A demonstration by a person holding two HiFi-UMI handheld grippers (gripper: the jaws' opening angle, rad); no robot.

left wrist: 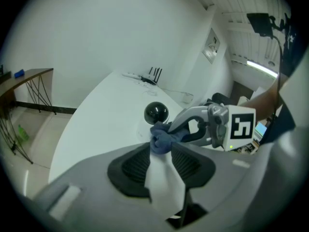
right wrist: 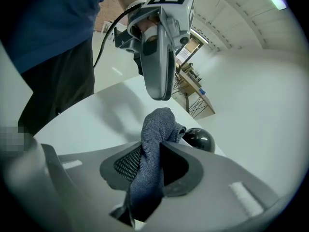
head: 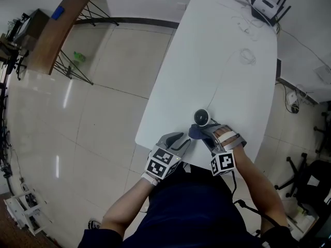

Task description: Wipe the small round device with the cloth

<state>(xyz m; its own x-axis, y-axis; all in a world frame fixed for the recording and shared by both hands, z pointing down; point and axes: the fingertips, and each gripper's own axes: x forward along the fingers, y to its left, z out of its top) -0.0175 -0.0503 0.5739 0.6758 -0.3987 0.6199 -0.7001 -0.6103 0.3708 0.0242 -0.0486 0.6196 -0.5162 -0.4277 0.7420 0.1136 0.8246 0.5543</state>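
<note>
Head view, reading from the left: the left gripper (head: 180, 140) hangs over the near edge of the white table (head: 227, 76), tips aimed toward the task's thing. Left gripper view shows its jaws standing apart with bare tabletop between the pads. Nothing is clamped, so we note it as released and empty. The bunched cloth (head: 195, 133) sits just past its tips, not between them.

Next to the right: the cloth is dark blue and wadded into a small bundle. It lies just beside the small round device (head: 201, 118), on the device's near side. The device is a glossy black ball on a pale base. It stands upright close to the table's near edge, with a thin cable trailing off toward the far end. We cannot tell from any view whether cloth and ball actually touch.

Rightmost: the right gripper (head: 208, 134) is clenched on the cloth. Right gripper view shows the fabric running the length of the gap between the pads and bulging out beyond the tips, with the ball just beyond.

Progress, our judgement:
- Done: the cloth is in the grip and presented at the device.
- Not yet shown: any wiping contact.
- Left to do: essentially the whole wipe, meaning strokes over the ball and probably round the base.
- The free left gripper is well placed to steady the light device if it slides.
</note>
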